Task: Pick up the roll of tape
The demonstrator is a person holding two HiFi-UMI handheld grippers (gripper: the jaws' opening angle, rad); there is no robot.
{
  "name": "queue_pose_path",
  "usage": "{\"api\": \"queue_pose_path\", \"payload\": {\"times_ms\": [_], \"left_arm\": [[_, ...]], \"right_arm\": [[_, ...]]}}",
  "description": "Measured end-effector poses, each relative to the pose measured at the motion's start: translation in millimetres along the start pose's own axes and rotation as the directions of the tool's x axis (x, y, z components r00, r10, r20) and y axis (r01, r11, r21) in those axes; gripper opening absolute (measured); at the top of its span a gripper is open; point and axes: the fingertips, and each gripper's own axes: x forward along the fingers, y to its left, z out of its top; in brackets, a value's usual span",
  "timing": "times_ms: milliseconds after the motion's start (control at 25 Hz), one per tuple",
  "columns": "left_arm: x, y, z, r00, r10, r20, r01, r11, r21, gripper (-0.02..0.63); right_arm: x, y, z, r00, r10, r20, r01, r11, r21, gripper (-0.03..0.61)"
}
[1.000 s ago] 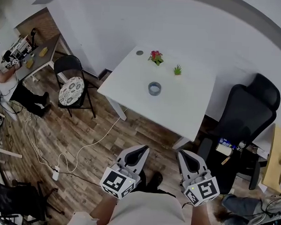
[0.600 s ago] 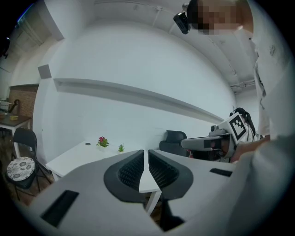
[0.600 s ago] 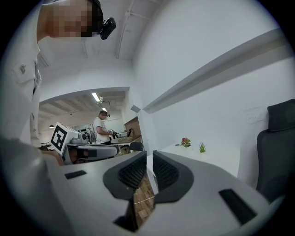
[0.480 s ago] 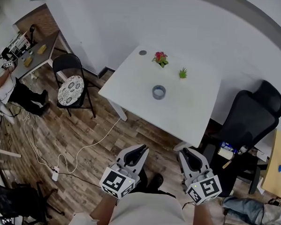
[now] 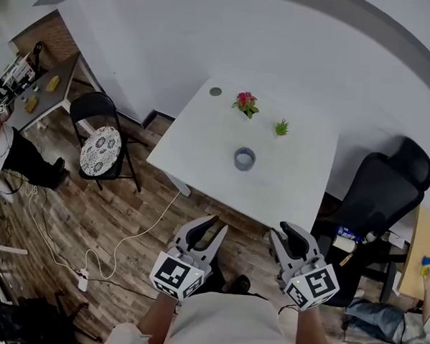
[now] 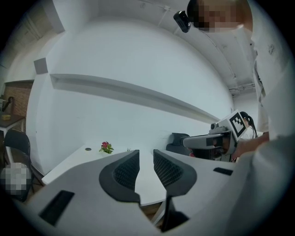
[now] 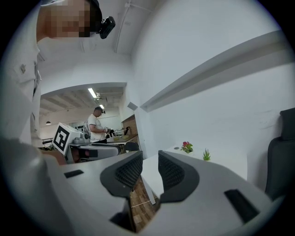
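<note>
Head view: the roll of tape [image 5: 245, 159] lies mid-table [image 5: 195, 134] at 12 o'clock, well apart from both grippers, so close in squarely first.

Left gripper view: the left gripper [image 6: 146, 159] is spread and empty.

Right gripper view: the right gripper [image 7: 150, 162] has its jaws opening, with nothing between them. Straddle the roll's wall.

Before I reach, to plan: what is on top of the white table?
Roll of tape mid-table, flowering plant, small green plant, dark disc farther back. Inside the roll: too small to tell.
</note>
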Motion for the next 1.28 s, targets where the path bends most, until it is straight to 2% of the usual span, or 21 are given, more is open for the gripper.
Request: {"api": "queue_pose_path", "payload": {"times_ms": [280, 680, 1280], "left_arm": [[12, 46, 14, 0.999, -0.036, 0.012, 0.036, 0.999, 0.010, 0.095], [24, 100, 13, 0.995, -0.100, -0.003, 0.100, 0.995, 0.003, 0.095], [26, 119, -5, 0.992, -0.113, -0.060, 0.112, 0.994, -0.018, 0.103]], "right_arm": [[45, -2, 12, 0.999, -0.040, 0.004, 0.040, 0.999, -0.004, 0.100], [97, 0, 13, 0.995, -0.101, -0.014, 0.101, 0.995, 0.013, 0.100], [130, -6, -12, 0.990, -0.106, -0.090, 0.109, 0.993, 0.034, 0.106]]}}
